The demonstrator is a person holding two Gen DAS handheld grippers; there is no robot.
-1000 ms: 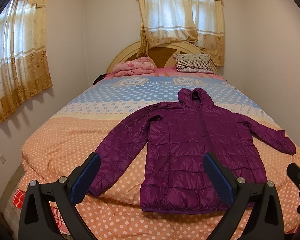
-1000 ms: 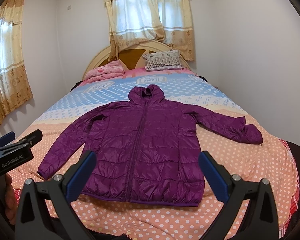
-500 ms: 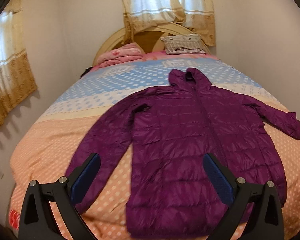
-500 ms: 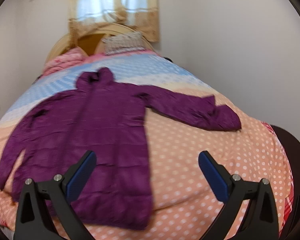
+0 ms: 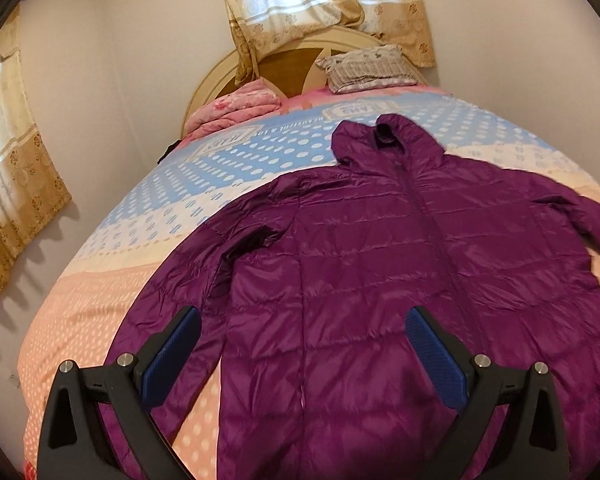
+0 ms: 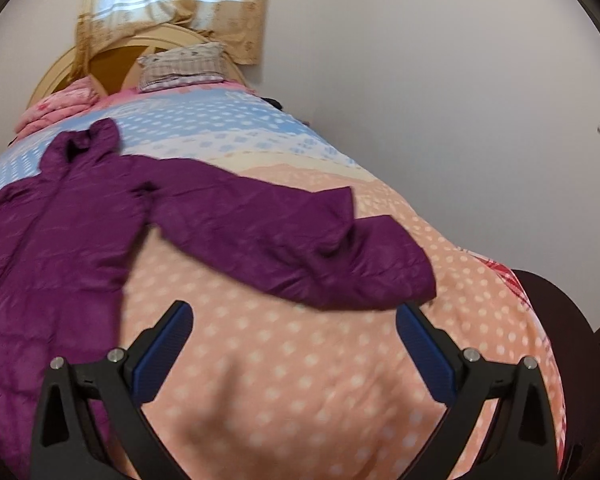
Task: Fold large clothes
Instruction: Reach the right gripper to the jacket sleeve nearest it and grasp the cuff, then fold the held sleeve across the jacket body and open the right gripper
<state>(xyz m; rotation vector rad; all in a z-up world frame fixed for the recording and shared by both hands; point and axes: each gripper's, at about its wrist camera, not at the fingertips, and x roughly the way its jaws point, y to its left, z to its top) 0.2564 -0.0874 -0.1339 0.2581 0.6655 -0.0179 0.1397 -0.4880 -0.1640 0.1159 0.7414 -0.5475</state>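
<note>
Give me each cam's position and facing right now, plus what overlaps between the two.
Left wrist: on the left gripper, low over the foot of the bed, facing the headboard across the purple jacket torso; both open fingers show.
Right wrist: on the right gripper, near the bed's right side, facing along the bed toward the jacket's right sleeve cuff; both open fingers show.
Shared: jacket, polka-dot bedspread, headboard, grey pillow, pink folded blanket, curtain.

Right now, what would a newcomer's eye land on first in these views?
The purple puffer jacket spread flat, front up, across the polka-dot bedspread, hood toward the headboard. Next, both open grippers: the left gripper over the jacket's lower body, the right gripper just short of its sleeve cuff.
</note>
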